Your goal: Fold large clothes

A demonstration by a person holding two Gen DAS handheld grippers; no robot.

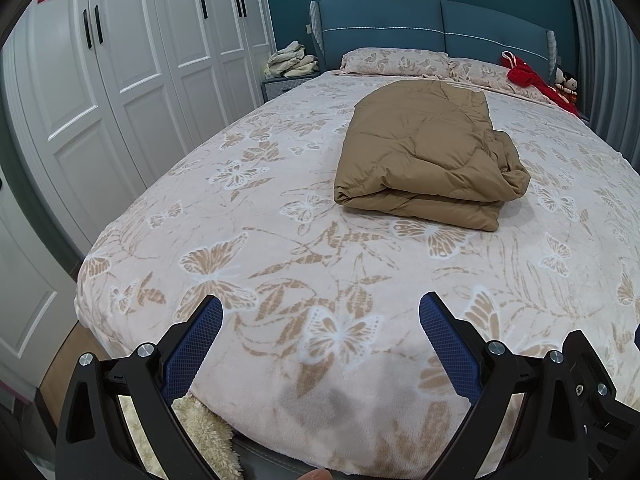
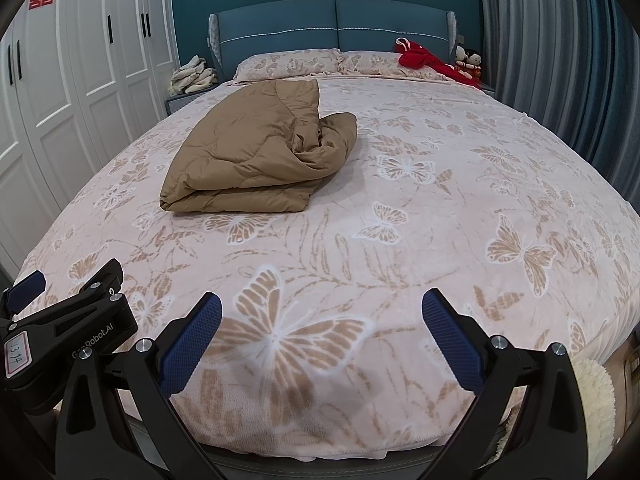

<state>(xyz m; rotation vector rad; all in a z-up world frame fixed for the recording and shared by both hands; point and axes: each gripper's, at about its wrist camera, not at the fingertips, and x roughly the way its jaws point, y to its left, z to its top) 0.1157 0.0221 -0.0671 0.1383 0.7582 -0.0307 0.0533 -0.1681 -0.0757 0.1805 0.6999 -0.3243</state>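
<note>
A tan quilted garment point(image 1: 424, 156) lies folded into a thick bundle in the middle of the bed, with a bunched part on its right side; it also shows in the right wrist view point(image 2: 256, 152). My left gripper point(image 1: 320, 308) is open and empty above the foot of the bed, well short of the garment. My right gripper point(image 2: 322, 306) is open and empty too, beside the left gripper point(image 2: 24, 292), which shows at the lower left of the right wrist view.
The bed point(image 1: 280, 248) has a pink butterfly-pattern cover. Two pillows point(image 1: 396, 62) lie at the blue headboard point(image 1: 432, 28). A red garment point(image 1: 532, 78) and dolls sit at the far right. White wardrobes point(image 1: 120, 64) stand left. A nightstand holds pale clothes point(image 1: 292, 62). Curtains point(image 2: 560, 48) hang right.
</note>
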